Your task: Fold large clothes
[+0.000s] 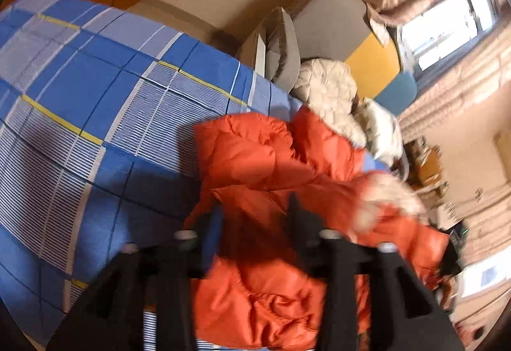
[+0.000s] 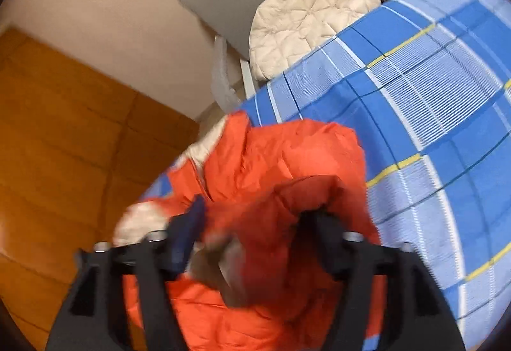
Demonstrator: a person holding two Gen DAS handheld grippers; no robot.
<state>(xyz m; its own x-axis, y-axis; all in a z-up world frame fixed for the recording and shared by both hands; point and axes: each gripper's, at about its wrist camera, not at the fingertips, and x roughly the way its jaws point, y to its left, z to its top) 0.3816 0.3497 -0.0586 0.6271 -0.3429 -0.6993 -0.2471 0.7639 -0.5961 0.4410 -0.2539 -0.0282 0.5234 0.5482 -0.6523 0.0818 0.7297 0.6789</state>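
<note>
- The left gripper (image 1: 252, 213) has its jaws parted over the orange puffer jacket (image 1: 287, 178); the fabric lies between them, and through the blur the pads seem not to press it.
- The right gripper (image 2: 255, 217) is likewise released, its fingers standing apart with a jacket fold bulging between them.
- The jacket lies bunched on the blue plaid bedsheet (image 1: 95, 89), at the bed's near edge.
- Farther off, a cream quilted garment (image 1: 329, 92) is heaped by a grey cushion (image 1: 332, 12).
</note>
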